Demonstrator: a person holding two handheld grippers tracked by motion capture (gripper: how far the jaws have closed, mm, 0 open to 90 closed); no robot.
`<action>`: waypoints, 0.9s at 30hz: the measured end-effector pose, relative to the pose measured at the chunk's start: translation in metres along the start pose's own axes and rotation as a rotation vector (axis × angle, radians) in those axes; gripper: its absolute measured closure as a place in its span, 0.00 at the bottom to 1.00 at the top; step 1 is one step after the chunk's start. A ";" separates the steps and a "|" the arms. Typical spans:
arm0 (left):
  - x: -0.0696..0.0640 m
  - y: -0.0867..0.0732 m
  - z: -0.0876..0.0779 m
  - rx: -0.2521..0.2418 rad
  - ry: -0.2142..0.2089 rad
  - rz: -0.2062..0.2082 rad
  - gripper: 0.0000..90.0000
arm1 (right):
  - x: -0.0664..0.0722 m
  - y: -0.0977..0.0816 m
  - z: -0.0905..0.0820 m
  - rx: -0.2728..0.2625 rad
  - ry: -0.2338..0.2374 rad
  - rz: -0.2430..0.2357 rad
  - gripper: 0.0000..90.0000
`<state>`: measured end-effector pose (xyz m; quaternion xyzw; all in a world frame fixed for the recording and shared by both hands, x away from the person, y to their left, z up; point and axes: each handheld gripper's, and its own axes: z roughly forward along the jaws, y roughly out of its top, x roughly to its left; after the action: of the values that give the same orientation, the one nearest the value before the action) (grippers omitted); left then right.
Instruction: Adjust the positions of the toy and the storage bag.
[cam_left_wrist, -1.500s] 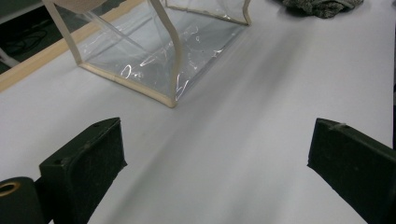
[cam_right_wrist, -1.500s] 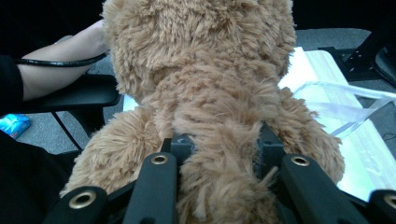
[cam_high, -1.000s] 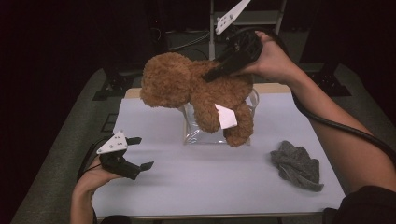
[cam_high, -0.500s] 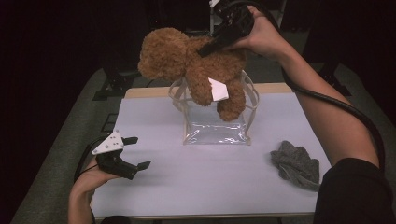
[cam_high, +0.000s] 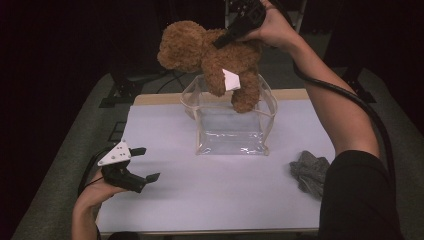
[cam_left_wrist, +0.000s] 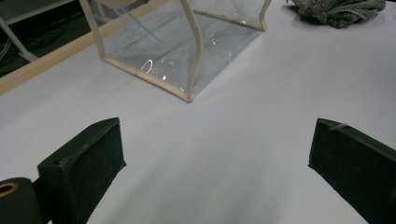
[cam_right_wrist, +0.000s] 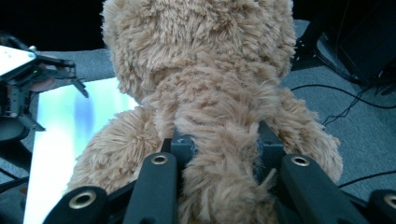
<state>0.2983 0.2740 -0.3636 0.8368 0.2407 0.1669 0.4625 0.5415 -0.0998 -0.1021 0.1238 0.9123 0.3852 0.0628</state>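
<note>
Lab or studio: dark surround, metal stands (cam_high: 122, 90), floor cables (cam_right_wrist: 355, 100), white table (cam_high: 210, 190).

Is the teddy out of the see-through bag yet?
Nearly. The right gripper has the teddy bear pinched and lifted, with one leg at the clear bag's rim. The left gripper waits open on the table. Putting teddy down is left.
</note>
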 end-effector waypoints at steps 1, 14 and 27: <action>0.000 0.000 0.000 0.000 0.001 -0.004 0.03 | 0.000 0.000 0.000 0.000 0.000 0.000 0.75; -0.001 -0.002 -0.004 0.003 0.007 -0.003 0.03 | -0.015 0.006 0.016 0.010 -0.036 0.005 0.75; -0.004 -0.001 -0.001 0.009 -0.008 0.006 0.03 | 0.028 -0.011 0.025 0.030 0.030 -0.034 0.75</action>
<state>0.2940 0.2724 -0.3645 0.8402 0.2371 0.1638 0.4595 0.5178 -0.0822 -0.1281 0.1034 0.9209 0.3719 0.0539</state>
